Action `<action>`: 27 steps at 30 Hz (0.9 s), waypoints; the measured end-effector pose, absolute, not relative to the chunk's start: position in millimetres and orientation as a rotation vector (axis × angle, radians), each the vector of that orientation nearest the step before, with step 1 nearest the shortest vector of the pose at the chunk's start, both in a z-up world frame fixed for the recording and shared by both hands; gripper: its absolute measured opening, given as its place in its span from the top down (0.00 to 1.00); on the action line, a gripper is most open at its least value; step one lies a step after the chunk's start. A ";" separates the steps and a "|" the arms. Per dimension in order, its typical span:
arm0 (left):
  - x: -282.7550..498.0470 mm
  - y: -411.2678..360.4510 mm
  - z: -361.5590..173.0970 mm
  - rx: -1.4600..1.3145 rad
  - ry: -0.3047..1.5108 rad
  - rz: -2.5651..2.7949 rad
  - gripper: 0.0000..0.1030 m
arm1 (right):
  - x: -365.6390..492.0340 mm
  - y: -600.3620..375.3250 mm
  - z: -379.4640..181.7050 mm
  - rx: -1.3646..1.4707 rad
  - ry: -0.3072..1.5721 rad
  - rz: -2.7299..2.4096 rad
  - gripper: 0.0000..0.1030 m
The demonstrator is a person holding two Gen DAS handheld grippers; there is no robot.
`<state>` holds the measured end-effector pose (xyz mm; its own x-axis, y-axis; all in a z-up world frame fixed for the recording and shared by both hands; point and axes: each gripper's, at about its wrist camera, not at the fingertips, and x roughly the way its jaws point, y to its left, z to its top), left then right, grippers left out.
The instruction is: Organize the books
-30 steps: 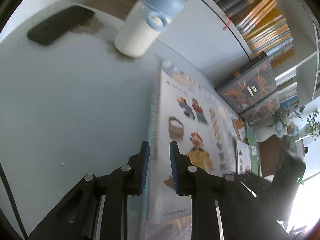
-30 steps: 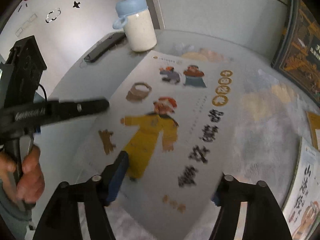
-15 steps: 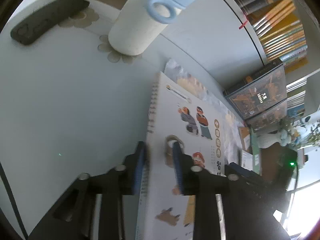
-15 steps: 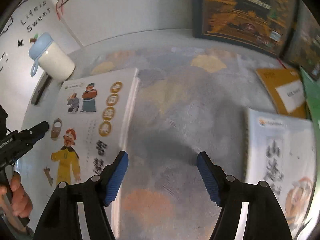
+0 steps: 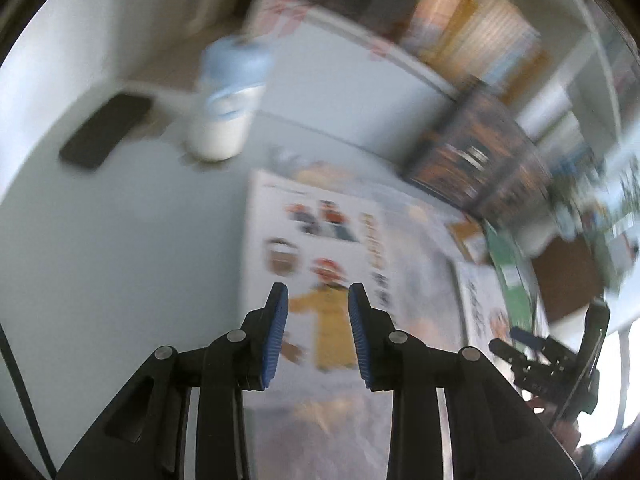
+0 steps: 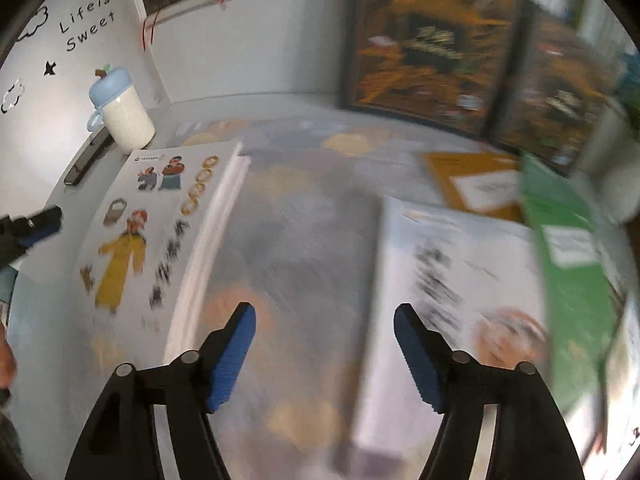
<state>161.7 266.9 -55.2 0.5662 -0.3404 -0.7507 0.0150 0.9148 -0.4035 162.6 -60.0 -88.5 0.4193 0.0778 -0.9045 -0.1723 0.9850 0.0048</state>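
Left gripper [image 5: 316,334] jaws parted, empty, over picture book [image 5: 320,264] at frame centre, right gripper [image 6: 324,356] jaws wide, empty, second book [image 6: 452,280] lower right, titles blurred, green book [image 6: 568,256] cut off at right edge

Left gripper [image 5: 316,330] released the picture book [image 5: 320,240], jaws parted, pulled back above its cover.

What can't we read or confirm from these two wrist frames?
- Second white book, right wrist: title smeared by motion blur.
- Green book, right wrist: label unreadable, blurred, far side cut by frame edge.
- Shelf books, left wrist: spines blurred.
- Right gripper, left wrist: small, at the rim; opening unclear there.
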 end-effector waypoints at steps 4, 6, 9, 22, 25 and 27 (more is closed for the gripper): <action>142.2 206.4 -21.8 -0.295 0.939 -0.337 0.71 | 113.2 -112.3 -70.0 -0.039 1.111 0.106 0.32; 136.7 180.4 -14.4 -0.301 0.949 -0.397 0.63 | 96.0 -129.3 -61.9 -0.039 1.085 0.072 0.32; 126.7 131.9 -4.8 -0.239 0.951 -0.440 0.48 | 70.7 -164.7 -49.0 -0.071 1.044 -0.013 0.27; 137.8 -130.4 -2.3 -0.079 1.025 -0.689 0.32 | -0.7 -395.4 -62.6 0.286 1.107 -0.177 0.08; 147.3 -182.7 -12.5 -0.054 1.056 -0.722 0.34 | -9.4 -440.3 -70.8 0.374 1.119 -0.205 0.08; 150.8 -211.8 -22.0 -0.046 1.090 -0.758 0.35 | -17.5 -473.9 -80.8 0.461 1.140 -0.191 0.13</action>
